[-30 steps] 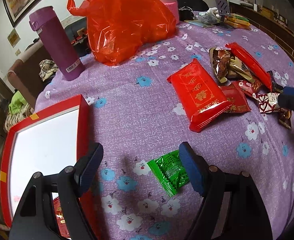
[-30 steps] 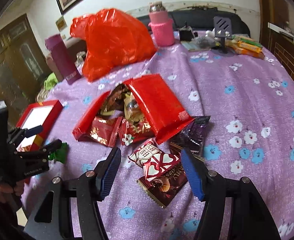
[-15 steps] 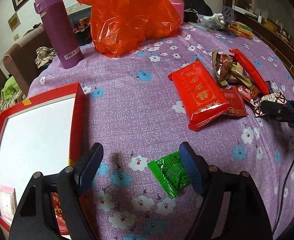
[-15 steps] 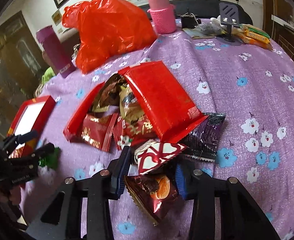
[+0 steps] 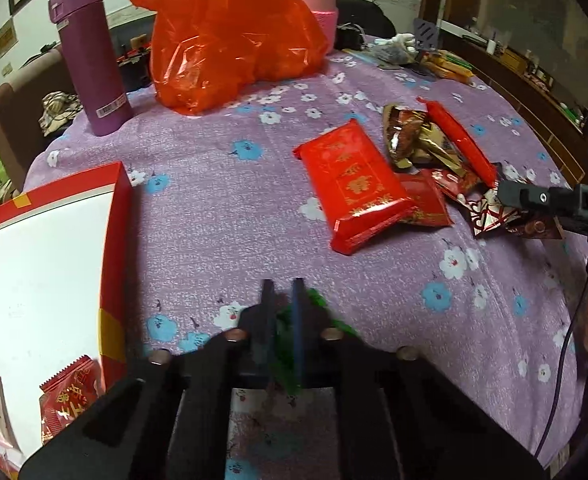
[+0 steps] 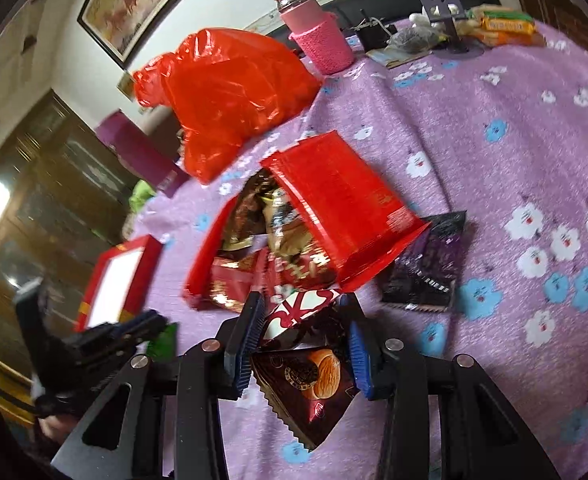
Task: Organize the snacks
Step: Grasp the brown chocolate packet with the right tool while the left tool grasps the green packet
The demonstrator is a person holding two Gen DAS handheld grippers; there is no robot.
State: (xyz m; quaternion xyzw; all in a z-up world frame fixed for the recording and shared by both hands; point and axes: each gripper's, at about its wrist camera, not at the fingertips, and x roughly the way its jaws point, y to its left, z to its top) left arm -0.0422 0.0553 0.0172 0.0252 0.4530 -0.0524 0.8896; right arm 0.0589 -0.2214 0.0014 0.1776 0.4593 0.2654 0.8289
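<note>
Since earlier, left gripper (image 5: 282, 312) fingers pinched green packet (image 5: 314, 316); right gripper (image 6: 304, 340) fingers clasp heart-patterned packet (image 6: 298, 308).

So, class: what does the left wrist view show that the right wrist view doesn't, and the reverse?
Left wrist only: snack packets lying inside the red box, and the left gripper shut on the green packet.
Right wrist only: a dark purple packet and the almond chocolate packet between the right gripper fingers.
Both: the orange bag and the red box.
</note>
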